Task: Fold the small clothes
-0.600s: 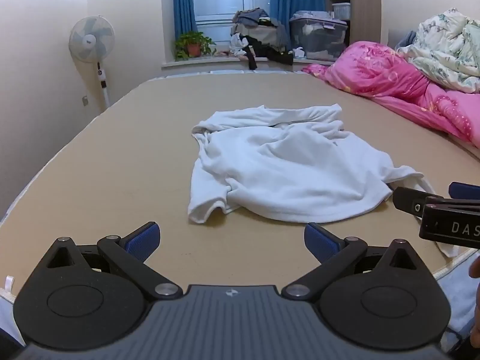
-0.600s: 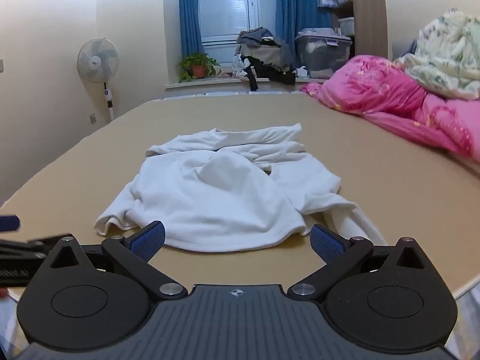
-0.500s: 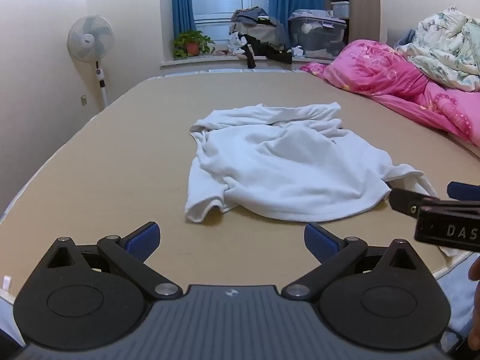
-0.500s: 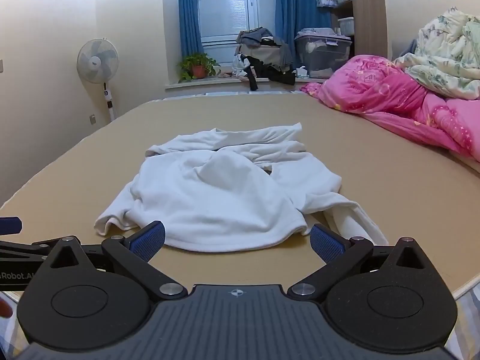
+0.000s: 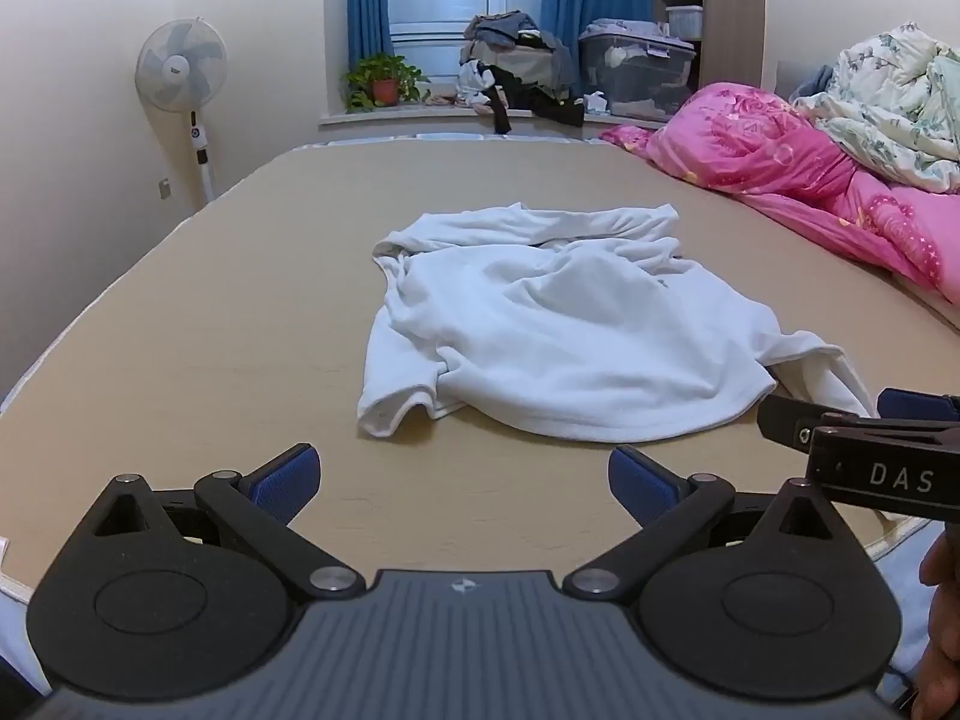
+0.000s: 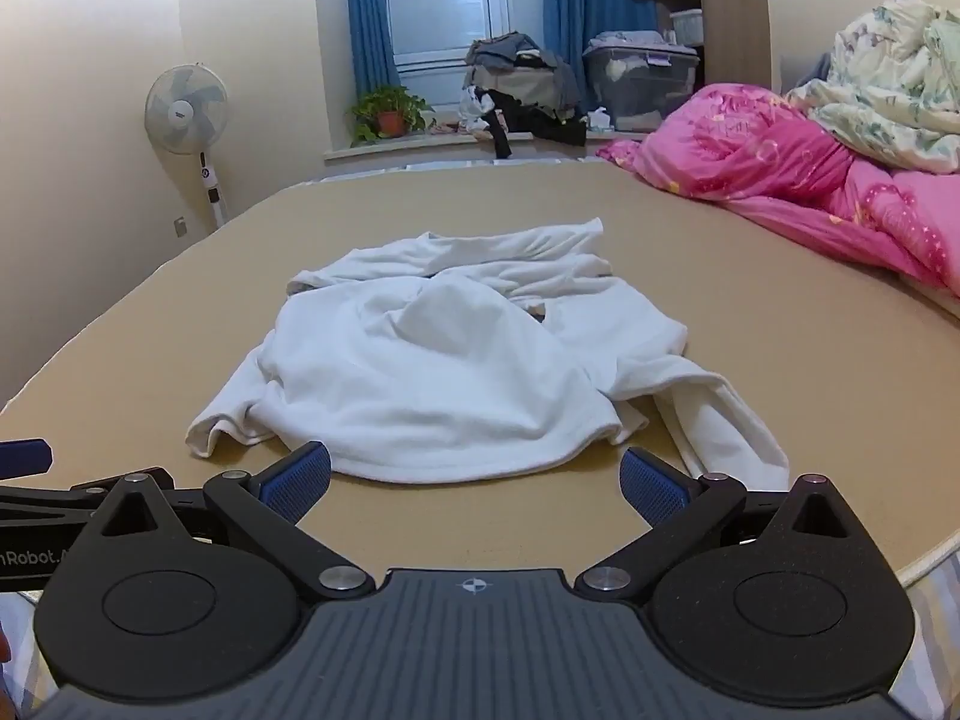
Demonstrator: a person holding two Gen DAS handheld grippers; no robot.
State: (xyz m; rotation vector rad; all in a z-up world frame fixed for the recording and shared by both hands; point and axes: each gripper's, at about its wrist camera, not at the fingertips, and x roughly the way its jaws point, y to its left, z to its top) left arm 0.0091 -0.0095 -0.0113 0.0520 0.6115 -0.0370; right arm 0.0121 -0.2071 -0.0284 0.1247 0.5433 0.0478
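While the crumpled white garment [image 5: 540, 330] lies mid-frame on the tan bed surface [image 5: 210, 330], the left gripper [image 5: 462, 480] sits at the bottom of its view, jaws wide apart and empty, just short of the cloth's near hem. From the right wrist view, the right gripper [image 6: 474, 483] is likewise spread open, with the garment's near edge [image 6: 450, 468] just above its blue pads [image 6: 300, 477].

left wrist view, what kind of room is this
Most likely a bedroom: a pink quilt and floral duvet are bunched on a wide tan bed surface, with a pedestal fan beside it.
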